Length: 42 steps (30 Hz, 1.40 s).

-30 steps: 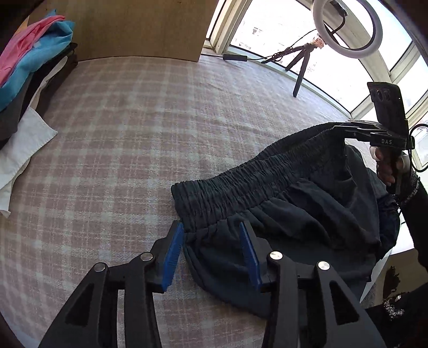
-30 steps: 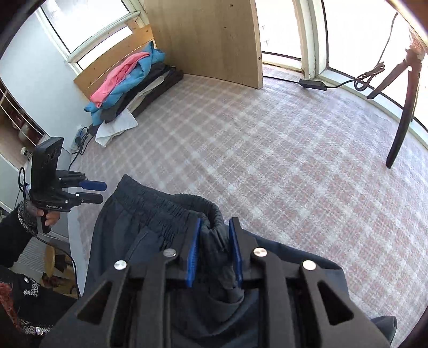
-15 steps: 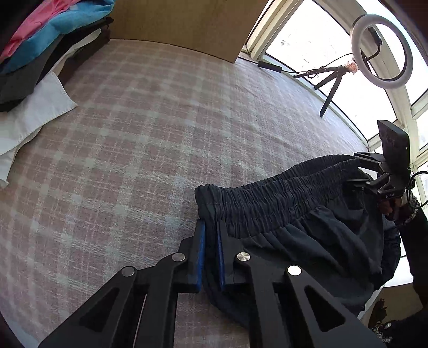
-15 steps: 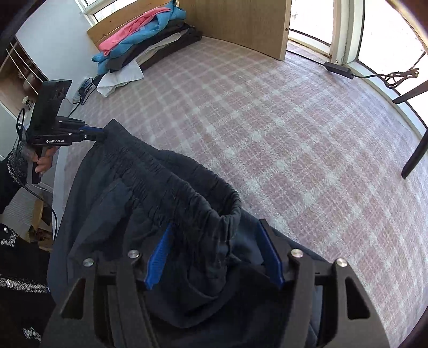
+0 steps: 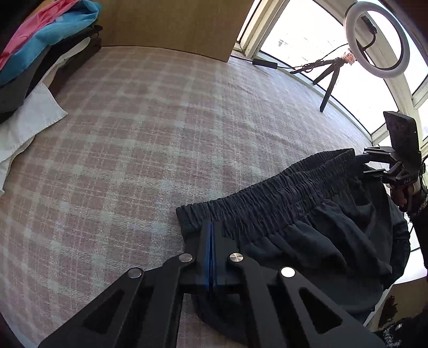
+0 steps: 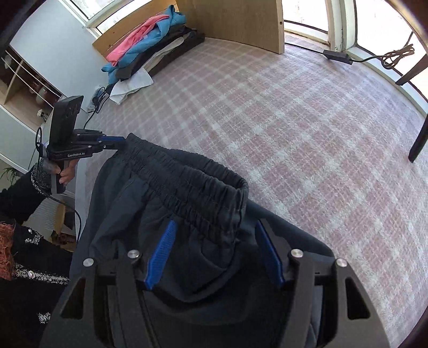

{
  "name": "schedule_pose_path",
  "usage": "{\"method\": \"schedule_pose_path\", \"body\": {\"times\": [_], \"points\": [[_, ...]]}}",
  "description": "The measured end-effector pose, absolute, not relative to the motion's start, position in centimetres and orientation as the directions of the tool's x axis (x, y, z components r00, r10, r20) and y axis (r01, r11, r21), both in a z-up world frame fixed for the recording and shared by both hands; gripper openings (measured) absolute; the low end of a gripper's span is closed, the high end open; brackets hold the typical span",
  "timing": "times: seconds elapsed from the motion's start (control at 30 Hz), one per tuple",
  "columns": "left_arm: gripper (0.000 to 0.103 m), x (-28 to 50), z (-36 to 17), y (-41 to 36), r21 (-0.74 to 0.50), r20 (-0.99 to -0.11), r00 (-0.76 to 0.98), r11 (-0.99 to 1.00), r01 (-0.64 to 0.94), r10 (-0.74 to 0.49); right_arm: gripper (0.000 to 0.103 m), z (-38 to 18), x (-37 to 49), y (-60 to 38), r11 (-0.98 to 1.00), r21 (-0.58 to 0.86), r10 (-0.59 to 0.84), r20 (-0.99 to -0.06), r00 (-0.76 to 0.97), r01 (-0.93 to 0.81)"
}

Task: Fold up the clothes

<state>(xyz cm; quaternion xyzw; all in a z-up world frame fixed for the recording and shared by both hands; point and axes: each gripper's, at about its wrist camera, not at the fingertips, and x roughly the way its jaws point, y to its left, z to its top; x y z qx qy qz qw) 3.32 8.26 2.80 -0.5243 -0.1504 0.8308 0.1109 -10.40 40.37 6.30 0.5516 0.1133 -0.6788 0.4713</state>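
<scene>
Pinching the trousers (image 5: 307, 235) by one waistband corner at the bed's (image 5: 160, 147) near edge, the left gripper (image 5: 210, 233) should hold firm; the right gripper (image 6: 214, 254), spread, should re-grip the opposite corner.

A pink-and-white plaid blanket (image 5: 133, 150) covers the bed. At its far corner lies a pile of clothes (image 6: 149, 50): a pink garment (image 6: 133, 40) on top, a blue one (image 6: 163, 34) under it, dark pieces below, and a white cloth (image 5: 29, 120) spilling toward the near edge. A wooden board (image 6: 235, 21) stands upright behind the pile. By the bright windows a ring light (image 5: 377, 40) sits on a small tripod (image 5: 329, 77) (its cable trails along the sill), beside a black power adapter (image 6: 337, 56). Open shelving (image 6: 21, 88) stands against the wall.
</scene>
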Motion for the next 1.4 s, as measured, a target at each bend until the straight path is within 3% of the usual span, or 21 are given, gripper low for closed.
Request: {"method": "schedule_pose_path", "body": {"times": [0.23,0.27,0.33,0.37,0.4,0.43,0.47,0.5,0.53,0.6,0.77,0.9,0.93,1.0,1.03,1.07,1.1,1.13,1.27,1.4], "points": [[0.000,5.2,3.0,5.0,-0.454,-0.818,-0.419,-0.890,0.049,0.394,0.061,3.9,-12.4,37.0,-0.513,0.425,-0.544,-0.833,0.100,0.746],[0.005,5.2,3.2,5.9,-0.433,-0.829,-0.407,-0.901,0.030,0.384,0.061,3.6,-12.3,36.2,-0.508,0.427,-0.541,-0.834,0.109,0.748],[0.030,5.0,3.3,7.3,-0.395,-0.847,-0.391,-0.919,0.007,0.361,0.061,3.9,-11.7,35.2,-0.490,0.404,-0.540,-0.836,0.094,0.773],[0.051,4.8,3.3,7.9,-0.379,-0.854,-0.387,-0.925,0.006,0.347,0.061,4.2,-11.5,35.0,-0.485,0.391,-0.541,-0.837,0.082,0.782],[0.059,4.4,3.1,8.5,-0.368,-0.860,-0.385,-0.930,0.017,0.334,0.061,4.5,-11.5,35.2,-0.490,0.385,-0.543,-0.837,0.072,0.782],[0.058,4.0,2.8,9.1,-0.358,-0.867,-0.379,-0.933,0.022,0.324,0.061,4.9,-11.5,35.6,-0.499,0.382,-0.545,-0.836,0.062,0.778],[0.049,3.7,2.6,9.6,-0.331,-0.874,-0.383,-0.943,0.021,0.298,0.061,5.3,-11.6,36.1,-0.505,0.384,-0.547,-0.835,0.057,0.773],[0.028,3.4,2.4,10.1,-0.301,-0.881,-0.389,-0.953,0.020,0.270,0.061,5.6,-11.7,36.8,-0.513,0.384,-0.546,-0.836,0.053,0.768],[0.017,3.4,2.5,9.9,-0.318,-0.872,-0.398,-0.948,0.017,0.285,0.061,5.9,-11.7,37.5,-0.522,0.379,-0.542,-0.839,0.046,0.764],[0.009,3.4,2.8,9.2,-0.365,-0.848,-0.415,-0.931,0.009,0.329,0.061,6.1,-11.8,38.9,-0.541,0.367,-0.527,-0.849,0.035,0.756],[0.008,5.5,3.9,5.5,-0.507,-0.773,-0.478,-0.859,0.070,0.417,0.061,5.1,-12.3,40.2,-0.553,0.382,-0.523,-0.851,0.049,0.740],[0.010,5.5,3.0,6.5,-0.493,-0.791,-0.451,-0.867,0.071,0.413,0.061,3.6,-12.3,37.5,-0.503,0.432,-0.550,-0.828,0.108,0.749],[0.011,5.3,2.6,6.6,-0.486,-0.802,-0.440,-0.870,0.086,0.404,0.061,3.2,-12.2,36.3,-0.483,0.440,-0.545,-0.828,0.134,0.757],[0.024,5.0,1.7,6.6,-0.488,-0.814,-0.421,-0.863,0.127,0.399,0.060,3.0,-11.9,34.8,-0.466,0.421,-0.526,-0.839,0.139,0.779],[0.024,4.9,1.2,6.6,-0.500,-0.816,-0.413,-0.853,0.151,0.405,0.053,3.2,-11.8,34.3,-0.460,0.405,-0.523,-0.843,0.127,0.790],[0.023,5.1,1.2,6.6,-0.514,-0.800,-0.436,-0.845,0.145,0.412,0.036,3.5,-11.7,34.2,-0.457,0.393,-0.523,-0.845,0.116,0.798],[0.015,5.0,1.1,6.8,-0.518,-0.794,-0.442,-0.846,0.131,0.418,0.028,3.9,-11.8,34.3,-0.465,0.380,-0.521,-0.848,0.100,0.800],[0.014,4.9,1.1,7.0,-0.528,-0.786,-0.441,-0.842,0.115,0.433,0.017,4.4,-11.9,34.6,-0.479,0.366,-0.516,-0.853,0.081,0.798],[0.008,4.9,2.4,6.9,-0.594,-0.728,-0.466,-0.802,0.062,0.503,0.013,7.2,-11.6,35.7,-0.532,0.305,-0.503,-0.864,-0.006,0.790],[0.008,3.7,8.8,4.9,-0.591,-0.666,-0.550,-0.806,-0.023,0.504,0.012,13.4,-10.8,33.6,-0.577,0.130,-0.452,-0.873,-0.184,0.806]]}}
